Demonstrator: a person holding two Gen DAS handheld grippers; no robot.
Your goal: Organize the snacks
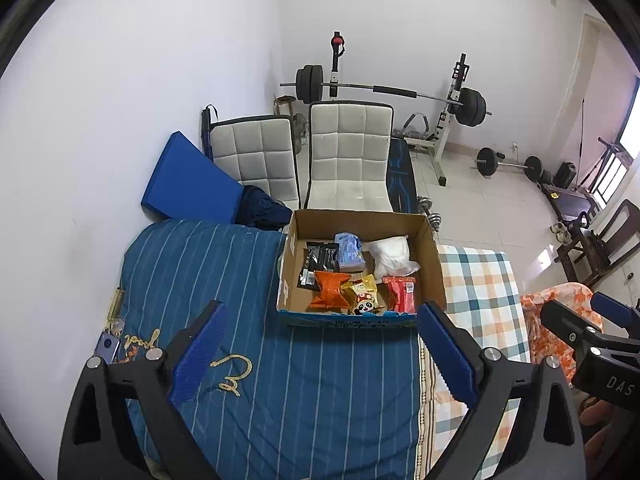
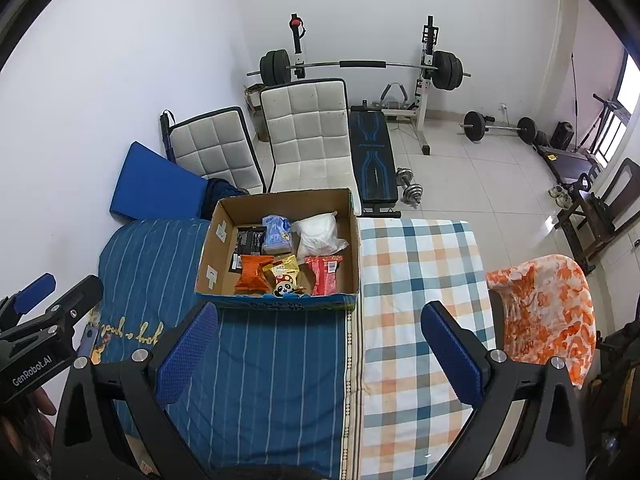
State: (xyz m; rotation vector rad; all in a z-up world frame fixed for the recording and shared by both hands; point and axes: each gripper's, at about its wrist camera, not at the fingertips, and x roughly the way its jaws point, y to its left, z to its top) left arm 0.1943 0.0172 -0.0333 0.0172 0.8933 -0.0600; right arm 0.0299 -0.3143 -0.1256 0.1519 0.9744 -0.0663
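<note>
A cardboard box (image 1: 430, 248) (image 2: 216, 240) sits on the bed, at the seam of two covers. Inside lie an orange packet (image 1: 330, 290) (image 2: 253, 270), a yellow panda packet (image 1: 364, 296) (image 2: 286, 276), a red packet (image 1: 400, 294) (image 2: 325, 274), a black packet (image 1: 318, 260), a blue packet (image 1: 349, 251) (image 2: 276, 232) and a white bag (image 1: 390, 256) (image 2: 318, 232). My left gripper (image 1: 320, 320) hangs open above the striped cover, short of the box. My right gripper (image 2: 320, 320) is open too, empty, just in front of the box.
The blue striped cover (image 1: 280, 392) and a checked cover (image 2: 416, 280) lie side by side. An orange patterned cloth (image 2: 548, 312) drapes a chair at the right. Two white chairs (image 1: 348, 152), a blue cushion (image 1: 184, 180) and a barbell rack (image 2: 360, 66) stand behind the box.
</note>
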